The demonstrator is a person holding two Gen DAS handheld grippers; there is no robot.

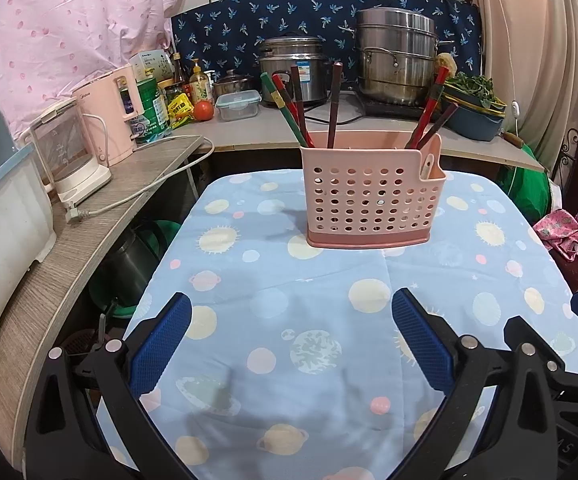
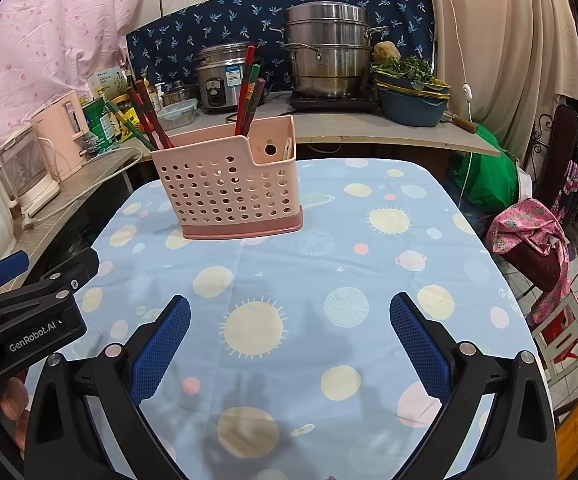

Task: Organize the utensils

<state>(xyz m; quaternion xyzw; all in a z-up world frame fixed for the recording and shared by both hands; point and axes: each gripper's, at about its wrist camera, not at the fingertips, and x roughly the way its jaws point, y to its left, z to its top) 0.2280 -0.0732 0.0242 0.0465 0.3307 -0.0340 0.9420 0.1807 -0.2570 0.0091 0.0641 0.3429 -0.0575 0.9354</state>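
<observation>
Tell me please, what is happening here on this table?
A person holds two grippers over a table with a blue planet-print cloth. Both the left gripper and the right gripper are open and hold nothing. Chopsticks already stand in the pink perforated holder at the far side of the table. No loose utensils show on the cloth.

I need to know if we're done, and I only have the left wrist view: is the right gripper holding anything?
Observer: No. The right gripper is open, only bare tablecloth between its fingers.
Operator: Any utensil lying on the table's near right corner?
Observer: None shows there; the chopsticks all stand in the pink holder.
Operator: What's in its small side pocket?
Observer: One pale handle leaning inside; I cannot tell which utensil.
</observation>
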